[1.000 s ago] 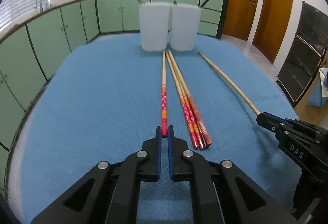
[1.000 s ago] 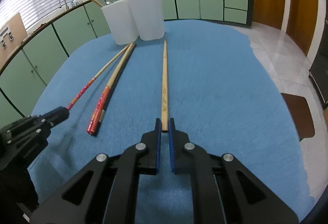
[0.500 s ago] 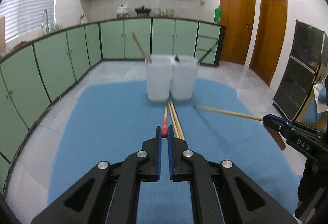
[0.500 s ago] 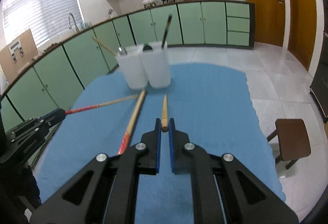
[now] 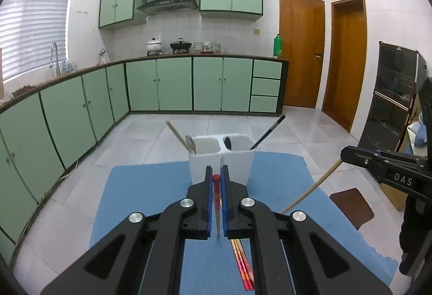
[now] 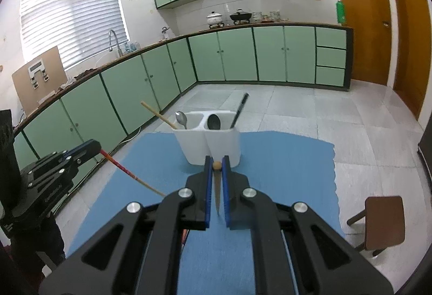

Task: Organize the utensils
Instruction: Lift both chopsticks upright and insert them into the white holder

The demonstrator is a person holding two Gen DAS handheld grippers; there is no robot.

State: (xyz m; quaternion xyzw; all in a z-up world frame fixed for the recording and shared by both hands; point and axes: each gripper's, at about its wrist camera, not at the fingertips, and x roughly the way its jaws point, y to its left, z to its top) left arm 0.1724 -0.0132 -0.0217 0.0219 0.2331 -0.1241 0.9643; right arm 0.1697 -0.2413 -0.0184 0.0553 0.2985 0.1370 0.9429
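Observation:
My left gripper (image 5: 216,176) is shut on a red-ended chopstick (image 5: 216,178), held up off the blue mat with its tip hanging down; it also shows in the right wrist view (image 6: 120,166). My right gripper (image 6: 216,164) is shut on a plain wooden chopstick (image 6: 216,166), seen from the left wrist view (image 5: 313,188) slanting down. A white two-compartment holder (image 5: 222,157) stands at the mat's far edge, holding a wooden stick, a metal spoon (image 6: 181,118), a black spoon and a black stick. A pair of red-ended chopsticks (image 5: 243,262) lies on the mat.
The blue mat (image 6: 283,160) covers the table. A brown stool (image 6: 383,222) stands on the tiled floor at the right. Green cabinets run along the back and left. A dark glass cabinet (image 5: 394,100) is at the right.
Both grippers have lifted and tilted up, each carrying its chopstick off the mat. The holder now sits lower and closer in both views, with its insides visible.

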